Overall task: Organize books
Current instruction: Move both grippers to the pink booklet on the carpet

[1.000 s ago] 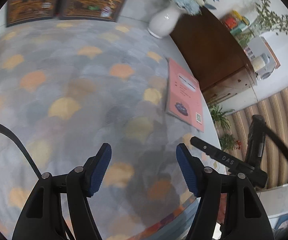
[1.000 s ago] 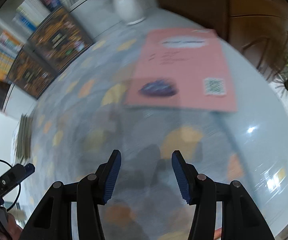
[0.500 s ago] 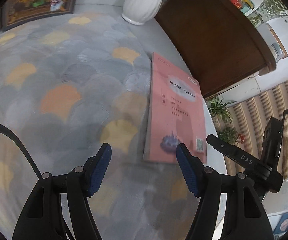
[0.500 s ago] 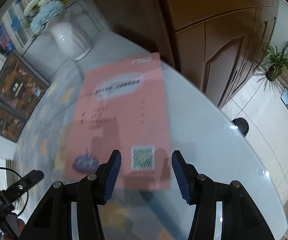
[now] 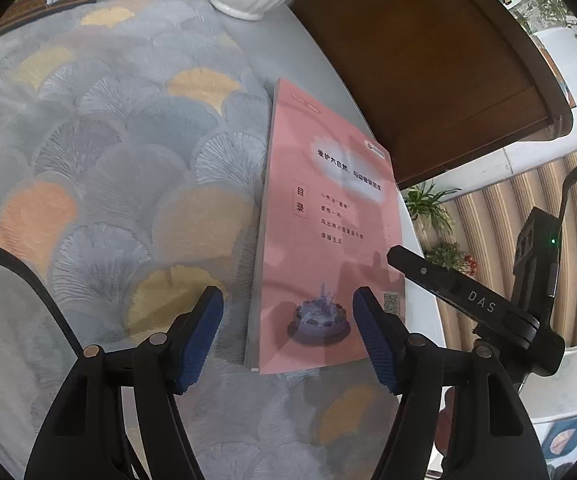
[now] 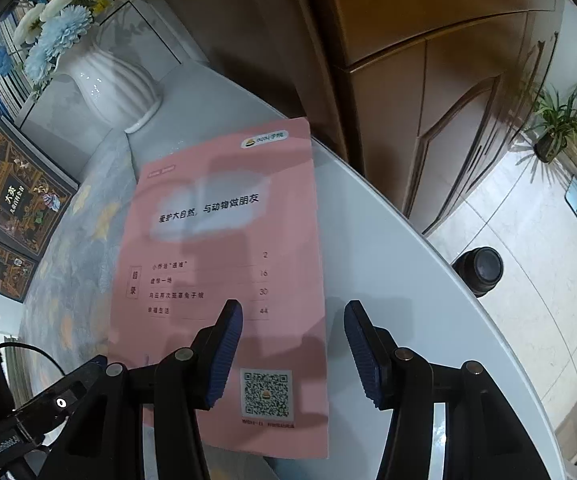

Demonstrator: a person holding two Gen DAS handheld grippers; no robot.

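A thin pink book point(image 5: 324, 220) lies flat, back cover up, on the round table near its right edge; it also shows in the right wrist view point(image 6: 224, 264). My left gripper point(image 5: 286, 338) is open and empty, hovering over the book's near left corner and spine. My right gripper point(image 6: 292, 352) is open and empty, above the book's near right edge, with the QR code between its jaws. Neither gripper touches the book as far as I can tell.
A white vase point(image 6: 108, 84) with blue flowers stands at the table's far side. Two dark ornate books point(image 6: 16, 196) stand upright at the back left. A brown wooden cabinet point(image 5: 428, 64) sits behind the table. The table's rim point(image 6: 468, 312) curves close on the right.
Both grippers have moved forward and toward the pink book, which now fills the middle of both views. Both stay open.
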